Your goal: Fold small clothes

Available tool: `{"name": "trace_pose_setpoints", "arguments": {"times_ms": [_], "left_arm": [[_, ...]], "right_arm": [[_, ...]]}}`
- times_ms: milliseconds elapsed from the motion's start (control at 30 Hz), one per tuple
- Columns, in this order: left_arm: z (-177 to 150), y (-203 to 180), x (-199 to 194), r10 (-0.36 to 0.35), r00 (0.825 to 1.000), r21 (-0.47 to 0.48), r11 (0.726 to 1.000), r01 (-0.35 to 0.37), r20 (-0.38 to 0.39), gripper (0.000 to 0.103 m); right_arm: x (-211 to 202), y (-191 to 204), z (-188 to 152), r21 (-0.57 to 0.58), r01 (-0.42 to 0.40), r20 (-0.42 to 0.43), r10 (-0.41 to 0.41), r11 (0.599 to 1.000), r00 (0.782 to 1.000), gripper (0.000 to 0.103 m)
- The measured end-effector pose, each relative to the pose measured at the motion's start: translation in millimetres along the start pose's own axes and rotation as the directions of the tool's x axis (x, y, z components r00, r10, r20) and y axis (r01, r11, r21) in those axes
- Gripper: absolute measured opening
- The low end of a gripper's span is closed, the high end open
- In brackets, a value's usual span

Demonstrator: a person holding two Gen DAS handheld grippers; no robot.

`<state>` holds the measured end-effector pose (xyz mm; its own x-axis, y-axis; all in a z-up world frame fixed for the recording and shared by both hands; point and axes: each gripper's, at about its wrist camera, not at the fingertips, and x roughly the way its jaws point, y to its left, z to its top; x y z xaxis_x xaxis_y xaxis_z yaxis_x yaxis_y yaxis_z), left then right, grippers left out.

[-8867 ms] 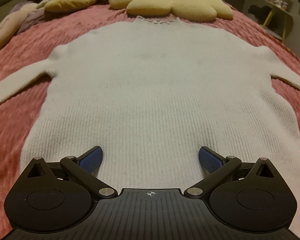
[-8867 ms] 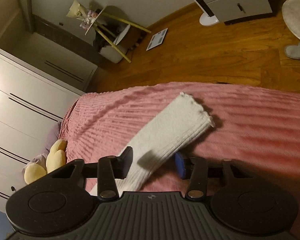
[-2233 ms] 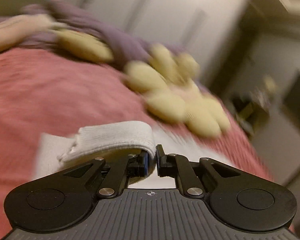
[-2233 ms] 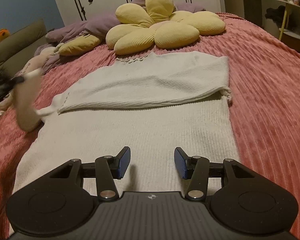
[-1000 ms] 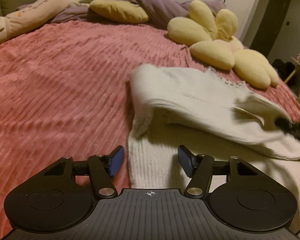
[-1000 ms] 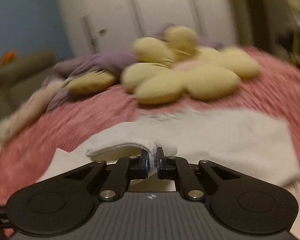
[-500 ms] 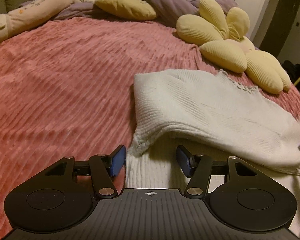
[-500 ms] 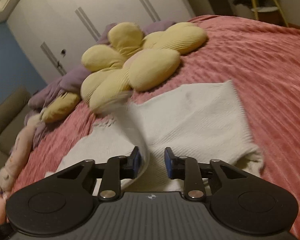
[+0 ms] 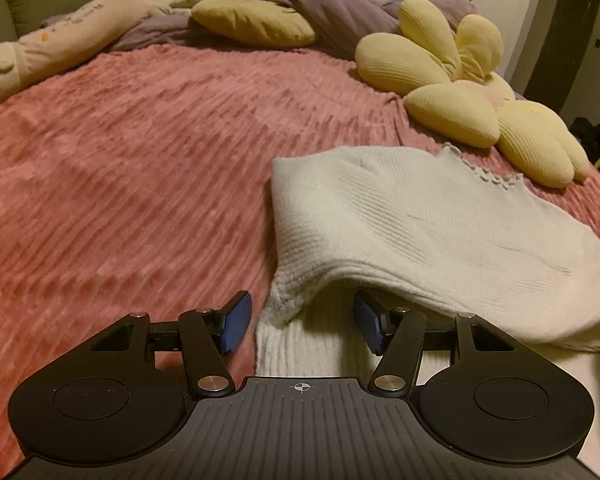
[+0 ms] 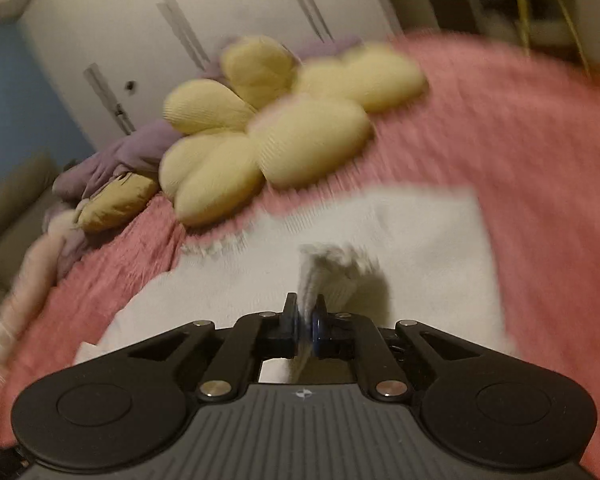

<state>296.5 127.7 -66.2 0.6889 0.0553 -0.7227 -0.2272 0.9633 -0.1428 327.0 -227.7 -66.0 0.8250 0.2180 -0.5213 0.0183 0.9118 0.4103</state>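
The white sweater [image 9: 400, 220] lies on the pink bedspread [image 9: 120, 160] near the flower pillow [image 9: 460, 92]. The left gripper [image 9: 302, 322] stands half open over its edge, gripping nothing. The right gripper [image 10: 309, 322] is clamped on a sleeve [image 10: 324, 276].

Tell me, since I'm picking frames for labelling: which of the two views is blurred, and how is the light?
Left wrist view: sharp, dim warm light, fisheye bend; ribbed white knit sweater shades the open left gripper. Right wrist view: motion-smeared across the yellow flower-shaped cushion and pink ribbed bedspread; the right gripper, shut on a sweater fold, stays crisp.
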Motion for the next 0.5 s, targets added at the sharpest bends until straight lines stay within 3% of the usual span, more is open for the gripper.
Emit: {"name": "trace_pose_setpoints", "arguments": {"times_ms": [100,167,267,367,500], "left_arm": [[2,3,1,0.013,1.000,-0.025,1.000,-0.013,0.006,0.061],[2,7,3,0.024,1.000,-0.047,0.999,-0.024,-0.001,0.061],[0,11,4,0.016,1.000,-0.069,0.998,-0.016,-0.011,0.061],[1,11,-1,0.014,1.000,-0.065,0.998,-0.015,-0.016,0.061],[6,8,-18,-0.003,1.000,-0.056,0.998,0.004,0.019,0.063]], "right_arm": [[-24,-1,9,-0.006,-0.032,0.148,0.033,0.999,0.988,0.005],[-27,-10,9,-0.007,-0.004,0.169,0.005,1.000,0.986,0.005],[-14,-29,-2,-0.032,0.085,0.103,-0.081,0.996,0.991,0.005],[7,-51,-15,0.004,0.102,-0.064,-0.102,0.995,0.993,0.007],[0,-60,-14,0.059,0.062,-0.050,-0.059,0.996,0.997,0.009]]}}
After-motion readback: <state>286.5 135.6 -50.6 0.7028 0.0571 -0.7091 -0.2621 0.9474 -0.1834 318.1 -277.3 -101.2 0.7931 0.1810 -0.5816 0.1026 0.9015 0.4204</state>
